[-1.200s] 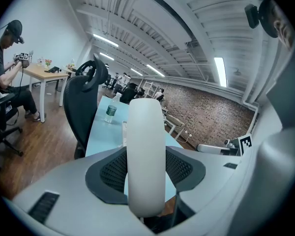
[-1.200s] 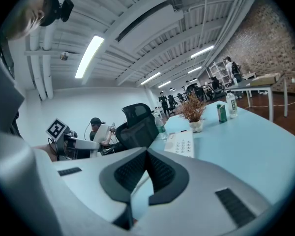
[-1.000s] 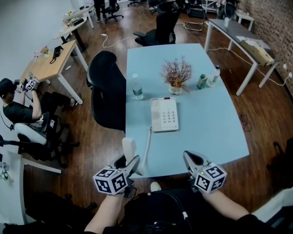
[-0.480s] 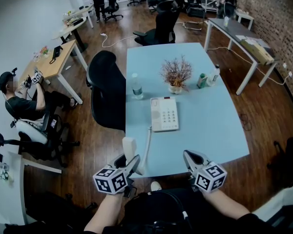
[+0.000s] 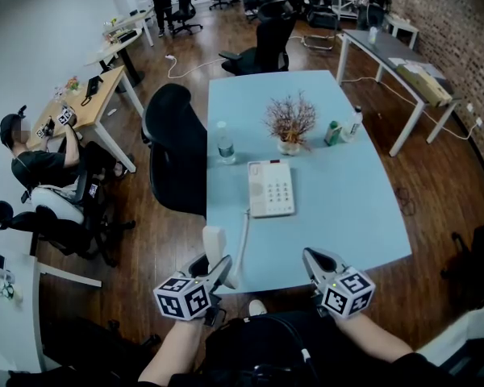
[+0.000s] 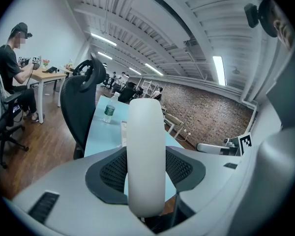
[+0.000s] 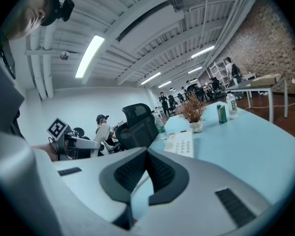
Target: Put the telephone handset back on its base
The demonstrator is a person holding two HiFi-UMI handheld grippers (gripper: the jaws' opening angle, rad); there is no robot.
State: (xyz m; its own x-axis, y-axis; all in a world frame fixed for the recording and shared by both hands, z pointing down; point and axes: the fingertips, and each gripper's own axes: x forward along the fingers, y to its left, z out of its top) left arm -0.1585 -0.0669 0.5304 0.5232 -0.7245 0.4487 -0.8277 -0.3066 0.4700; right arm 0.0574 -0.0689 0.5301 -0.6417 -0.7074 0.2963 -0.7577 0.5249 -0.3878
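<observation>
Handset (image 6: 146, 132) is pinched in my left gripper (image 5: 212, 271). The two jaws squeeze its white sides. It hangs over the near edge of the blue table (image 5: 347, 216), at 6 o'clock. My right gripper (image 7: 146, 151) is closed tight on nothing, at 3 o'clock from the left one. The phone base (image 5: 272, 189) lies flat at 1 o'clock from the handset, well apart. A white cord (image 5: 244, 236) runs between them.
</observation>
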